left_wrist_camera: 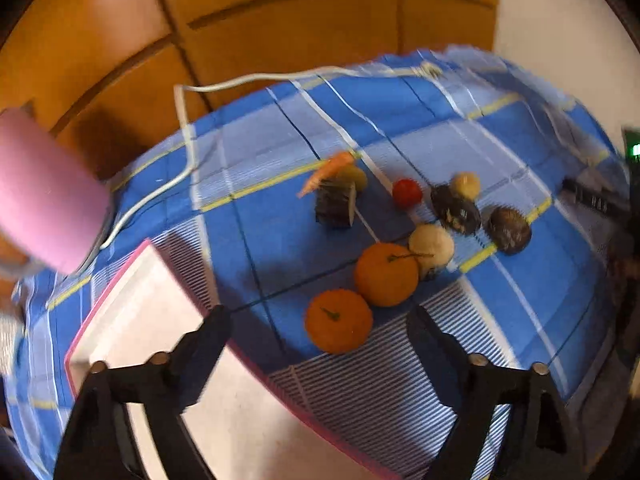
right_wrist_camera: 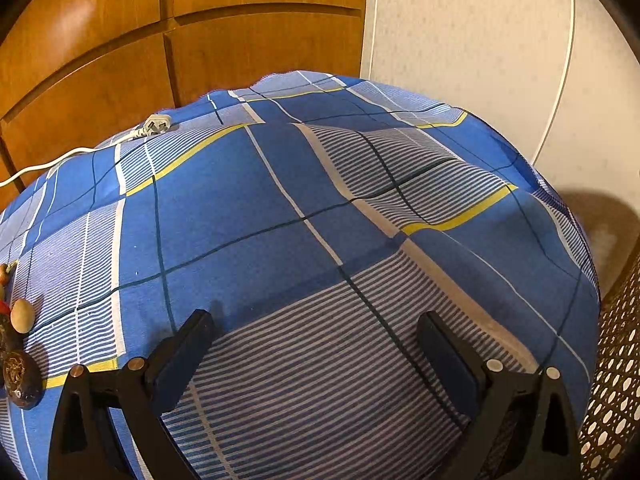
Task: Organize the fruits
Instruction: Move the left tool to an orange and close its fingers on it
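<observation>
Several fruits and vegetables lie on the blue checked cloth [left_wrist_camera: 280,220]. The left wrist view shows two oranges [left_wrist_camera: 338,320] [left_wrist_camera: 386,274], a pale round fruit [left_wrist_camera: 431,246], a brown one [left_wrist_camera: 509,230], a red tomato [left_wrist_camera: 407,193], a carrot [left_wrist_camera: 328,170] and a dark cut piece [left_wrist_camera: 335,204]. My left gripper [left_wrist_camera: 318,314] is open, and the nearer orange sits just beyond its tips, untouched. A white tray with a pink rim [left_wrist_camera: 132,308] lies under its left finger. My right gripper [right_wrist_camera: 313,317] stands open over bare cloth, with a brown fruit [right_wrist_camera: 20,378] far to its left.
A pink cylinder [left_wrist_camera: 44,192] stands at the left edge of the cloth. A white cable [left_wrist_camera: 188,140] runs along the far side to a plug [right_wrist_camera: 154,126]. Wooden panels rise behind. A perforated mesh surface [right_wrist_camera: 616,380] borders the right.
</observation>
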{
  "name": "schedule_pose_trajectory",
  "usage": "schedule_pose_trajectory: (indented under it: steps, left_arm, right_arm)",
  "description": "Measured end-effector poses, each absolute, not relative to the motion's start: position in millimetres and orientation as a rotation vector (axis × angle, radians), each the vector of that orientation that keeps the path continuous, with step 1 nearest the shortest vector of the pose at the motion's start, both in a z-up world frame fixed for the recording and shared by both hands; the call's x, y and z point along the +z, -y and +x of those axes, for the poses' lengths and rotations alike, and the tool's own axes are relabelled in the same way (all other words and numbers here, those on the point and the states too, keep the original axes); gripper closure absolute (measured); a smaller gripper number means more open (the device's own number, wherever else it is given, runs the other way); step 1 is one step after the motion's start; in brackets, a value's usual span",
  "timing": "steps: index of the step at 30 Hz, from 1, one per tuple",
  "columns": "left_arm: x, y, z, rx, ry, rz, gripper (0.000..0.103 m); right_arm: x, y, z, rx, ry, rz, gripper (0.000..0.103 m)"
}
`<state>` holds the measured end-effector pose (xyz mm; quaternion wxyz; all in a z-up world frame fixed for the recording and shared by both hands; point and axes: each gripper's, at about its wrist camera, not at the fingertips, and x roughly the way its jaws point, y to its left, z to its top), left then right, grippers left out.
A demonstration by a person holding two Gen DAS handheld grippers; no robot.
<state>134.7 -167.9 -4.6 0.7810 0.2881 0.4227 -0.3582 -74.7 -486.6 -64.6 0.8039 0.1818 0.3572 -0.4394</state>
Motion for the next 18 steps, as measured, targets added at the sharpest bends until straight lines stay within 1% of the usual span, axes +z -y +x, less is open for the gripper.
schedule_pose_trajectory:
  steps: [1, 4, 5, 7, 8, 9, 11, 14, 18]
  left_arm:
    - [-9.1, 170.8, 136.7, -0.797, -0.924, 0.655, 0.023]
    - [-20.6, 176.8, 141.8, -0.829, -0.951, 0.705, 0.024]
    - [-24.9, 177.7, 144.4, -0.842, -0.967, 0.703, 0.026]
    - [-32.9, 179.5, 147.8, -0.853, -0.996, 0.696, 0.036]
    - [-35.3, 179.6, 148.7, -0.869, -1.01, 0.679, 0.044]
    - [-33.9, 178.4, 149.6, -0.898, -1.019, 0.639, 0.057]
    - [-32.0, 178.2, 148.6, -0.91, -1.023, 0.619, 0.063]
    - [-30.7, 177.6, 143.6, -0.903, -1.003, 0.624, 0.063]
    - [-20.3, 168.4, 139.3, -0.895, -0.993, 0.526, 0.063]
  right_arm:
    - [-64.7, 486.4, -74.8, -0.941, -0.765, 0.389, 0.0]
    - [-64.7, 486.1, -74.6, -0.942, -0.764, 0.388, 0.0]
    - [-64.8, 486.0, -74.8, -0.941, -0.764, 0.389, 0.0]
    - [-64.8, 485.9, -74.8, -0.941, -0.762, 0.389, 0.0]
    - [-64.8, 485.8, -74.8, -0.941, -0.762, 0.389, 0.0]
    - [-64.9, 485.7, -75.0, -0.94, -0.761, 0.389, 0.0]
    - [-64.9, 485.8, -75.0, -0.94, -0.761, 0.388, 0.0]
    - [-65.3, 485.8, -75.3, -0.941, -0.761, 0.387, 0.0]
    - [-65.1, 485.8, -75.4, -0.941, -0.76, 0.387, 0.0]
